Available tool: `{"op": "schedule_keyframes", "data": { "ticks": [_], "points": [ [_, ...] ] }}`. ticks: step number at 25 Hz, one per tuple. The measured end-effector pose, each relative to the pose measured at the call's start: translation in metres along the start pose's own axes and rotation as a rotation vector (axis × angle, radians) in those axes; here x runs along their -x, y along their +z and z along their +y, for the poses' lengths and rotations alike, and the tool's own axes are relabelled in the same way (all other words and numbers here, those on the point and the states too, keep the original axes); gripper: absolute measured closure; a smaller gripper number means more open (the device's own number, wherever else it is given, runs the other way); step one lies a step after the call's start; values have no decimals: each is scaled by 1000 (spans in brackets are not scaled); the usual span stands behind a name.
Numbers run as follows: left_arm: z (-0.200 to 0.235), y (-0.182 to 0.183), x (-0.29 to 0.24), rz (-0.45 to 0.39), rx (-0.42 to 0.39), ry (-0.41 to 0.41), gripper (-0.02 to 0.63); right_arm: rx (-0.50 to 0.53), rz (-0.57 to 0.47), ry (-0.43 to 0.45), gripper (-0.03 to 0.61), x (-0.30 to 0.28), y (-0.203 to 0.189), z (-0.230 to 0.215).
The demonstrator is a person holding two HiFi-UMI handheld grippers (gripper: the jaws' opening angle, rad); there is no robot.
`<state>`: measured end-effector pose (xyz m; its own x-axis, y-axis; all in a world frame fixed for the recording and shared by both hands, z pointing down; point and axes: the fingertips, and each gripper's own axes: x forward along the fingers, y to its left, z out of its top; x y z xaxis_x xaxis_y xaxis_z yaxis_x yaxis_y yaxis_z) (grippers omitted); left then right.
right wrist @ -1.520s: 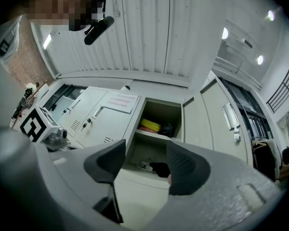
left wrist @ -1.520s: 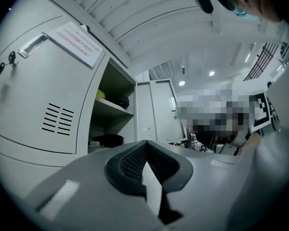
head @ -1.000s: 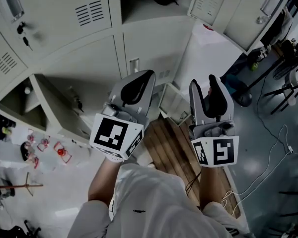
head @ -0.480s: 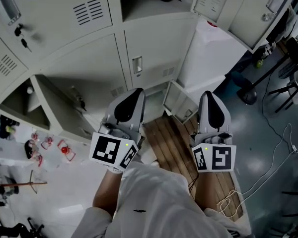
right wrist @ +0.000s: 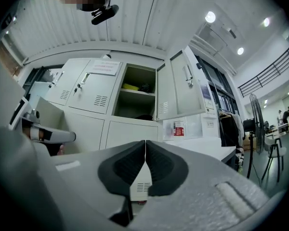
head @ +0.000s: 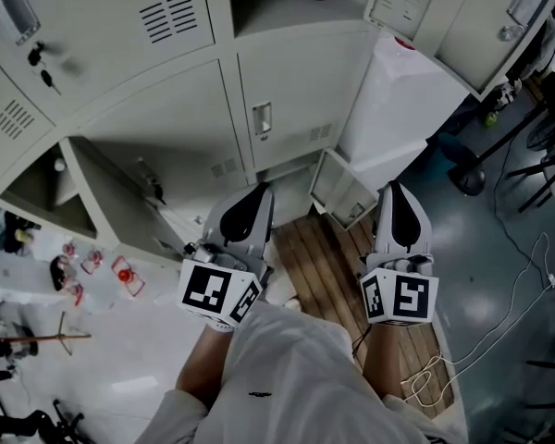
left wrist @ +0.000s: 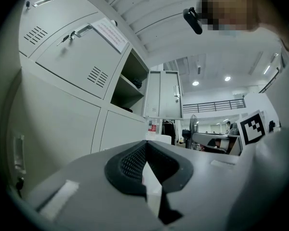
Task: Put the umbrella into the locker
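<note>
No umbrella shows clearly in any view. A dark object (right wrist: 145, 87) lies on the shelf of the open locker (head: 287, 12); I cannot tell what it is. The locker's door (right wrist: 180, 88) stands open to the right. My left gripper (head: 245, 213) is held low and close to the body, pointing at the lockers, its jaws shut and empty (left wrist: 145, 146). My right gripper (head: 400, 213) is level with it to the right, jaws also shut on nothing (right wrist: 145, 143). Both are well short of the locker fronts.
Closed grey lockers (head: 111, 26) fill the wall ahead. A lower compartment (head: 46, 188) at left stands open, and a small door (head: 338, 188) is ajar near the floor. A white cabinet (head: 398, 100) stands right. Wooden boards (head: 319, 266) and cables (head: 499, 326) lie underfoot.
Both grippers have sunk lower and drawn back toward the body. The right gripper's jaws, apart a second ago, have closed.
</note>
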<state>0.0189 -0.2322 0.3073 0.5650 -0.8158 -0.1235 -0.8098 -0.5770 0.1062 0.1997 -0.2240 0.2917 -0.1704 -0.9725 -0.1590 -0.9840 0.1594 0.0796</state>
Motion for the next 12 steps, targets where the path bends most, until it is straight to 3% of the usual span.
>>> {"op": "schedule_keyframes", "data": {
  "ticks": [6, 12],
  "points": [
    [-3, -5, 1, 20, -4, -7, 595, -50, -28, 9, 560, 3, 1, 10],
    [-1, -7, 0, 18, 8, -3, 595, -21, 22, 28, 538, -2, -7, 17]
  ]
}}
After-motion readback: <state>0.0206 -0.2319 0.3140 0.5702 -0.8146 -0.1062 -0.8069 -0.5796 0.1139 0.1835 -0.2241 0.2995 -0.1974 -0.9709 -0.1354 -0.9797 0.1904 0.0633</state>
